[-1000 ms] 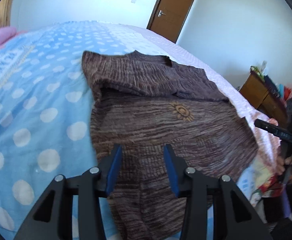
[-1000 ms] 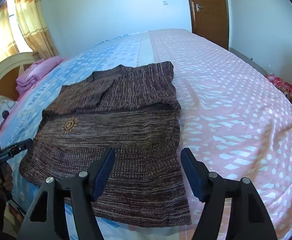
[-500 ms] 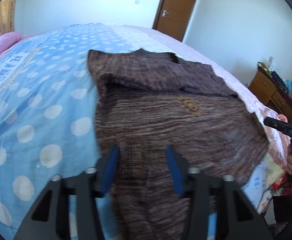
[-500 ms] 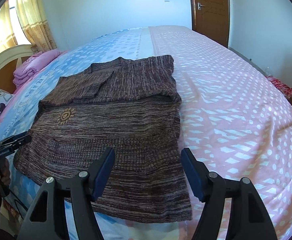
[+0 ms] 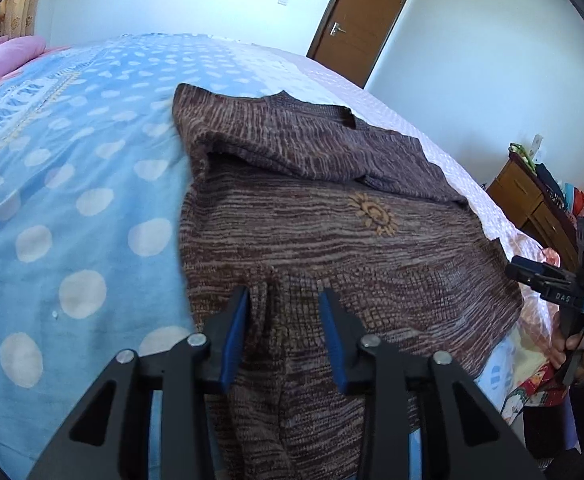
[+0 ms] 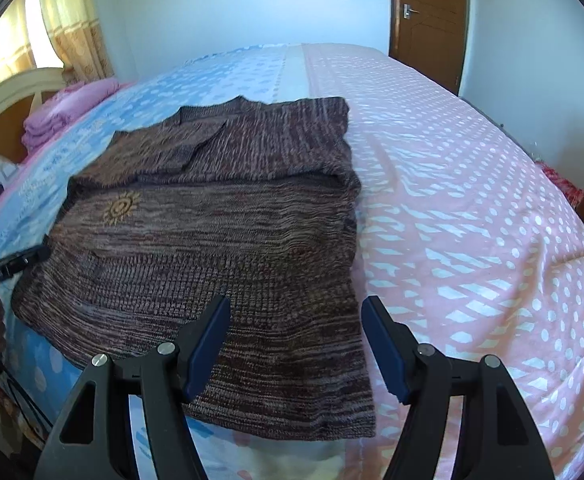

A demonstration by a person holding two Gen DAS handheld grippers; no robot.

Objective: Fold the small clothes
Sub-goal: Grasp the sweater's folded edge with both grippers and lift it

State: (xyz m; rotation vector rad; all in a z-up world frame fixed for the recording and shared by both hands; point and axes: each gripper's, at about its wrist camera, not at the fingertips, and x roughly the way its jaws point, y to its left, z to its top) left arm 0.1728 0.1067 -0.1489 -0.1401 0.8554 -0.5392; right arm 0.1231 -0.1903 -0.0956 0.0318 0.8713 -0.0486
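Observation:
A brown knitted sweater with a yellow sun emblem lies flat on the bed, both sleeves folded across its chest. My left gripper rests low on the sweater's hem edge. Its jaws are closing, and a ridge of knit bunches up between the blue pads, touching the left one. My right gripper hovers open over the sweater near its lower right corner, nothing pinched. Each gripper also shows at the edge of the other's view: the right gripper and the left gripper.
The bed sheet is blue with white dots on one half and pink with white marks on the other. Folded pink bedding lies by the headboard. A wooden cabinet and a door stand beyond the bed.
The left jaws have narrowed and a fold of knit has risen between them. The right jaws keep the same width over the hem.

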